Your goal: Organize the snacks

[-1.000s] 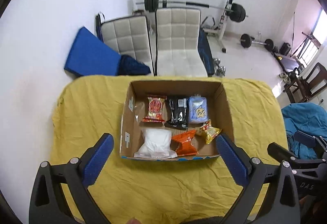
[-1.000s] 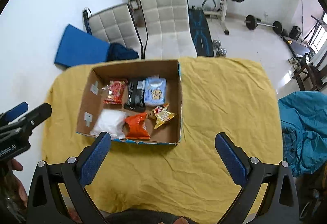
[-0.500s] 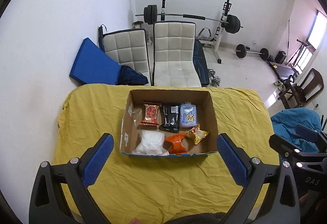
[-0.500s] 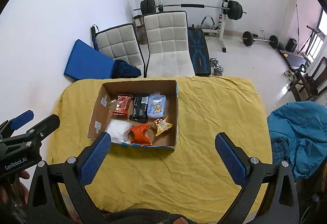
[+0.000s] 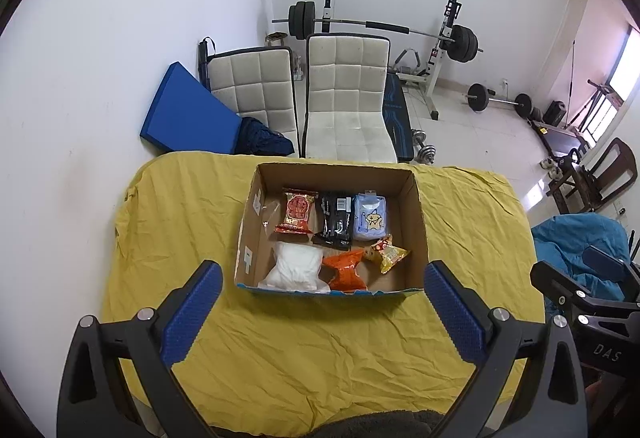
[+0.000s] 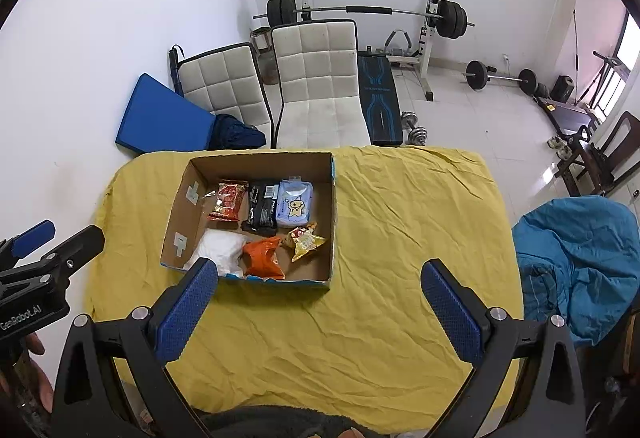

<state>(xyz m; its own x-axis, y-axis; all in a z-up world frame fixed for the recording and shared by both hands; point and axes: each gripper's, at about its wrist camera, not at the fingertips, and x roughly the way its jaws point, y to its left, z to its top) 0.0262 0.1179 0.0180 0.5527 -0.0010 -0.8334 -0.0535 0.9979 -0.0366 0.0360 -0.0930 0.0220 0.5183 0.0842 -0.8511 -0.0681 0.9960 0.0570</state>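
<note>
On the left, the left gripper (image 5: 320, 312) is held above the near part of the table (image 5: 168, 222), its blue-padded fingers (image 5: 191, 312) spread wide with nothing between them. The table wears a wrinkled yellow cloth. On the cloth, seen between those fingers, sits an open cardboard box (image 5: 418, 222) holding all the snacks.

Inside the box, the far row runs from a red packet (image 5: 297, 211) to a black packet (image 5: 335, 219) to a pale blue packet (image 5: 371, 217) with a cartoon figure; these lie side by side, close together. The near row starts with a white bag (image 5: 296, 267) against the near wall, then an orange packet (image 5: 346, 270) touching it, then a small yellow packet (image 5: 386, 253) lying tilted near the right wall.

Further right, the right gripper (image 6: 320, 312) hangs over the bare yellow cloth beside the box, its fingers (image 6: 451, 312) likewise wide apart and empty. Its left finger overlaps the box's near left corner in that view. A blue cloth heap (image 6: 580, 258) lies off the table's right edge. Beyond the table stand two white padded chairs (image 5: 346, 98) and a barbell rack (image 5: 440, 38).
</note>
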